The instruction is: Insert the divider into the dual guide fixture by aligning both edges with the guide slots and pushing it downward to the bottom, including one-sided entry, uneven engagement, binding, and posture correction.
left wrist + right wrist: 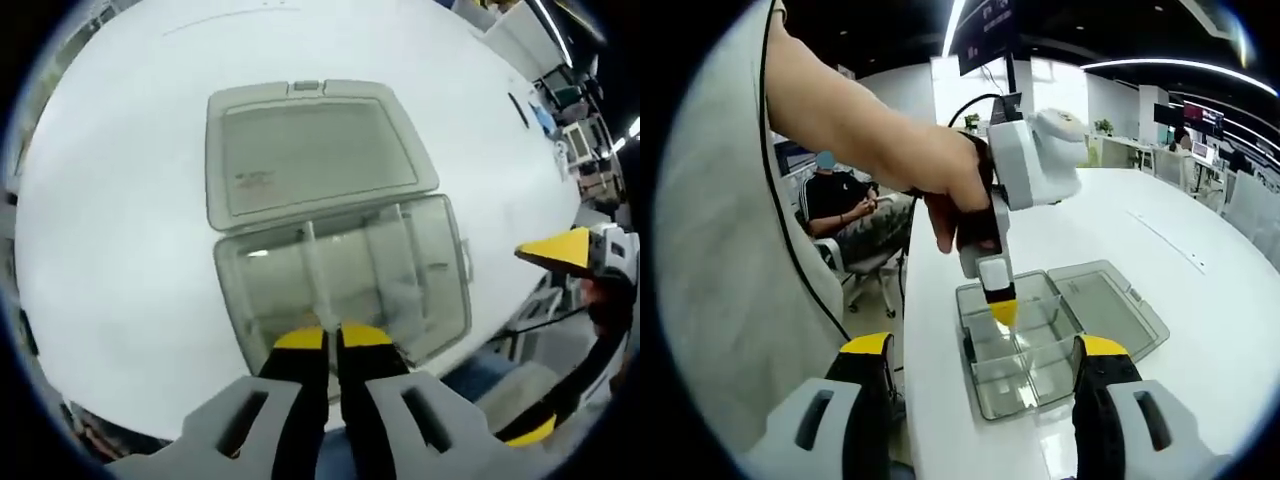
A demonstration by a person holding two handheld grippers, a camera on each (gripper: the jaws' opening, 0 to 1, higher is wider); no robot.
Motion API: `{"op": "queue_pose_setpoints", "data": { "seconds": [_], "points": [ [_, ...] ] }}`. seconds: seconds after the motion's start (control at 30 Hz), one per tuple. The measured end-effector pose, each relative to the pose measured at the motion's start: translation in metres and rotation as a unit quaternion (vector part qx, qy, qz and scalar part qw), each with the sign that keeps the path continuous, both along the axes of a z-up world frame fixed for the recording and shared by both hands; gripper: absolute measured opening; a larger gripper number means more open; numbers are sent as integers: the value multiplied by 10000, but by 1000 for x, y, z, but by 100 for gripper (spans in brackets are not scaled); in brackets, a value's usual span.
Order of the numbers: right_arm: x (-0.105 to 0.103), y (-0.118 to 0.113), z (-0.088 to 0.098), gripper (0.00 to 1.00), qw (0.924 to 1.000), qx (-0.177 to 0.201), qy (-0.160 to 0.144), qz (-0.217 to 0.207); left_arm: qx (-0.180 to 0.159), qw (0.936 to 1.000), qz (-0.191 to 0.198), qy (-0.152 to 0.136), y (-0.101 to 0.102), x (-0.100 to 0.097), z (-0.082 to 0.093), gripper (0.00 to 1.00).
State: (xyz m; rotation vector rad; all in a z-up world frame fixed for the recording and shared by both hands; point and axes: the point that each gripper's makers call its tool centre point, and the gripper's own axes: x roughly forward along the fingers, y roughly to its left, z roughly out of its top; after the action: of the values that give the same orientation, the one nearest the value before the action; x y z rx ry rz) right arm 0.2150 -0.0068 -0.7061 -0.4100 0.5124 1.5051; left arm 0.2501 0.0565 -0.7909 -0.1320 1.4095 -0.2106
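At the bottom centre of the left gripper view, the left gripper (332, 338) has its yellow-tipped jaws drawn almost together, clenched on the top edge of a thin clear divider (315, 275) that stands upright inside the clear box (445, 270). The divider runs from the jaws up the frame toward the box's hinge side, with other clear partitions visible to its right. The open lid (310, 150) lies flat on the white desk (110, 230) above the box in the frame. At the right edge, a yellow tip of the right gripper (560, 250) points in, well apart from the box.

In the right gripper view, the right gripper (985, 352) spreads its two jaws wide at lower left and lower right, released, with nothing between them. Between those jaws, mid-frame, sits the same box (1015, 385), its lid (1110, 310) lying open to the right. Here the left gripper (1002, 312) appears from outside, held by a hand (955, 195) and pointing straight down into the box. A seated person (845, 215) shows at centre left beyond the desk (1200, 350) edge.
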Motion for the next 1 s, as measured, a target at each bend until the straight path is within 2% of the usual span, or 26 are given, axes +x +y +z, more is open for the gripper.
{"op": "queue_pose_setpoints", "data": {
  "seconds": [0.2, 0.3, 0.6, 0.67, 0.73, 0.77, 0.8, 0.83, 0.87, 0.9, 0.93, 1.0],
  "points": [
    [-4, 3, -1, 70, 10000, -32, -4, 63, 372, 9990, -264, 20, -3, 1, -2, 0],
    [-5, 5, 0, 70, 10000, -28, 2, 81, 479, 9985, -270, 33, -3, 0, -3, 0],
    [-5, 6, 1, 70, 9999, -65, -12, 119, 610, 9979, -210, -23, -3, 0, -4, 0],
    [-5, 4, 1, 70, 9999, -88, -16, 113, 345, 9990, -237, -160, -2, 0, -4, 0],
    [-4, 3, 2, 70, 9999, -89, -12, 95, -25, 9995, -38, -313, -1, 1, -4, 2],
    [-4, 2, 2, 70, 9999, -97, -15, 94, -94, 9993, -9, -353, -1, 2, -4, 3],
    [-3, 0, 2, 70, 9999, -137, -25, 93, -243, 9984, -23, -518, 2, 3, -1, 6],
    [-2, -1, 2, 70, 9998, -162, -30, 88, -249, 9970, 7, -738, 7, 8, 1, 10],
    [-2, -2, 2, 70, 9998, -183, -43, 78, -250, 9963, 115, -819, 11, 11, 3, 12],
    [-1, -2, 2, 70, 9998, -190, -40, 57, -377, 9956, 250, -817, 11, 10, 6, 12],
    [-1, -3, 3, 70, 9998, -192, -32, 41, -664, 9938, 471, -763, 9, 9, 10, 12],
    [-1, -3, 3, 70, 9998, -218, -28, 23, -906, 9902, 663, -836, 8, 11, 13, 12]
  ]
}}
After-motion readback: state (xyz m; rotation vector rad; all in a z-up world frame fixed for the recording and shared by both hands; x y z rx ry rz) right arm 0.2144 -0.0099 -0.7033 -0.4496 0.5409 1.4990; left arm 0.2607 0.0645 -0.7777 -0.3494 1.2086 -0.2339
